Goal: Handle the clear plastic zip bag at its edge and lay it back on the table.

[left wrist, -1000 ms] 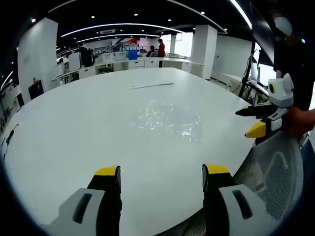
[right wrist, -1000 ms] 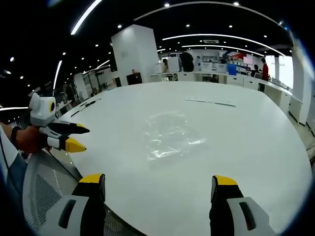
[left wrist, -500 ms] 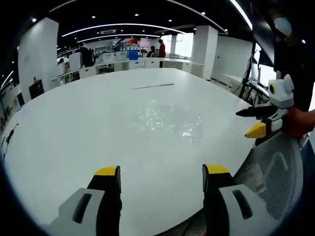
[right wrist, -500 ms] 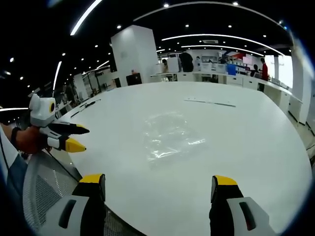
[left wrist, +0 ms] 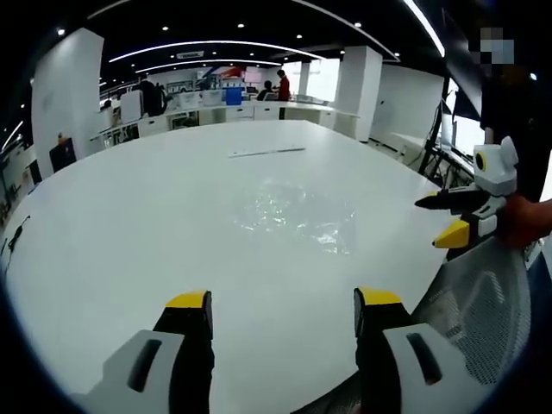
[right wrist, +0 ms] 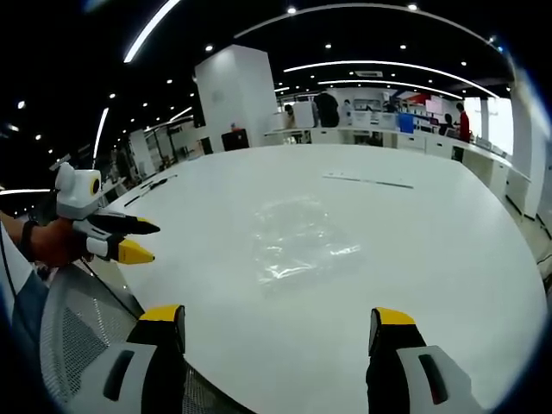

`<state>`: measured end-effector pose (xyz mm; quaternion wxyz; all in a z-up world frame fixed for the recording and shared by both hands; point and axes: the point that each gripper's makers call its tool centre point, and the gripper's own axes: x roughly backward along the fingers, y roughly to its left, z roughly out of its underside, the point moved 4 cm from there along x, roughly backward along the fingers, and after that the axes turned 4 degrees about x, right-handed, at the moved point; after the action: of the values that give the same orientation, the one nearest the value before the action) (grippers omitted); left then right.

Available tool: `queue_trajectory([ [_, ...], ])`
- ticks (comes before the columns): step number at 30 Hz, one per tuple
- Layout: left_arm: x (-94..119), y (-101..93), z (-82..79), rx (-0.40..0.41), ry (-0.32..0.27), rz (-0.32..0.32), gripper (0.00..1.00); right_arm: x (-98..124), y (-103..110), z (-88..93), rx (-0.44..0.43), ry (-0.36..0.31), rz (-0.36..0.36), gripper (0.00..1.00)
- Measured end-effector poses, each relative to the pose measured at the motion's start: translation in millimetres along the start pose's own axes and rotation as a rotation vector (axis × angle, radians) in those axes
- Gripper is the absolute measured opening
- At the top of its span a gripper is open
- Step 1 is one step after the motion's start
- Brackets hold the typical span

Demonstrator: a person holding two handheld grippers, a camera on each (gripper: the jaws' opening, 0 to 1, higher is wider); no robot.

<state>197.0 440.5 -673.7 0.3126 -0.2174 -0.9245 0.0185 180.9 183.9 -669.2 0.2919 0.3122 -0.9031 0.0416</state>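
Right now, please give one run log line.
clear plastic zip bag: flat on white table | left gripper: open, apart | right gripper: open, apart

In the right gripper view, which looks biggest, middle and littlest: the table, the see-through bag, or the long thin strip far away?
1. Round white table, by far the largest.
2. Clear plastic zip bag, lying flat mid-table.
3. Thin pale strip, smallest, though it lies farther from the camera, so its true size is unsure.
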Motion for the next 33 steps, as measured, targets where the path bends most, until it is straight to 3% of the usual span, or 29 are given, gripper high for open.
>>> queue_trajectory([
  [14,-54,11.9,-44.9,-0.028,-0.014,0.028,0.65,-1,-2,1.2,-0.006,0.008,0.005,0.88],
  [20,-74,14.3,-55.6,-0.041,0.009,0.033,0.64,-1,-4,2.6,-0.011,0.011,0.010,0.88],
  [24,-88,26.3,-63.9,-0.010,0.008,0.028,0.64,-2,-5,4.2,-0.013,0.014,0.012,0.88],
  [33,-119,41.7,-67.7,-0.013,0.034,0.018,0.63,-3,-7,7.3,-0.019,0.023,0.016,0.87],
])
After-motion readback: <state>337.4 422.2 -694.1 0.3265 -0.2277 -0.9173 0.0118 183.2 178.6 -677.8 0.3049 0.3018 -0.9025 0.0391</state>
